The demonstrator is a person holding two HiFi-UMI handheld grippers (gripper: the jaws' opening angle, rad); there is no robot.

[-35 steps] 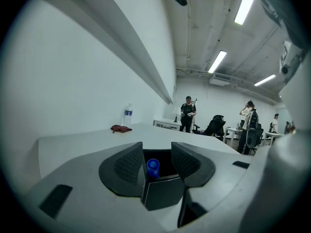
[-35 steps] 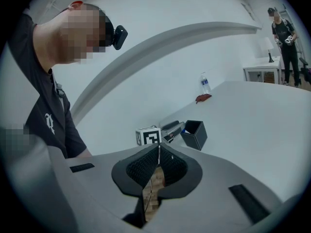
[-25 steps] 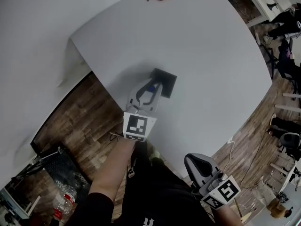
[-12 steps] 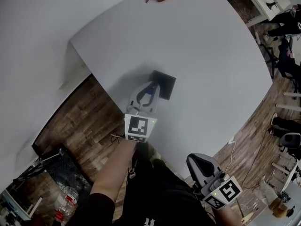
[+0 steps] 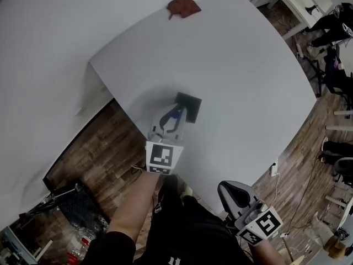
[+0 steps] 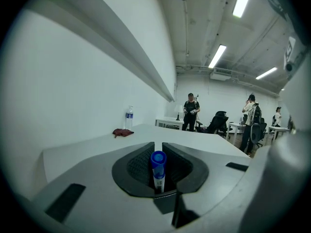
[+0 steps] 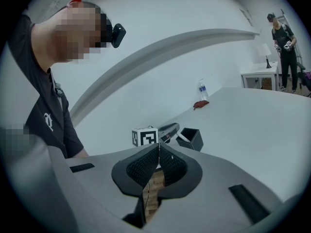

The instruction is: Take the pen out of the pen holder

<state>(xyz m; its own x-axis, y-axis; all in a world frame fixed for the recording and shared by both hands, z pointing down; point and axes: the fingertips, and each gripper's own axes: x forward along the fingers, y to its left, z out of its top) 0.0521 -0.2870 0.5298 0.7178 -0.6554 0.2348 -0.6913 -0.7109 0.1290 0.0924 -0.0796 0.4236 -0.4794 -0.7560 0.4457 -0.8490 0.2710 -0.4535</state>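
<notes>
My left tool [image 5: 172, 116] is clamped narrow on the pen [image 6: 158, 165], with the pads up near the blue cap. That high grip should let the barrel lift out straight. The pen stands upright at the near rim of the holder [image 5: 190, 106] on the table [image 5: 242, 65]; I can't tell whether its tip has cleared. My right tool [image 5: 230, 191] hangs beyond the table edge with its jaws together and empty, out of the way.

Red cloth [image 5: 183, 7], water bottle [image 6: 129, 118]
</notes>
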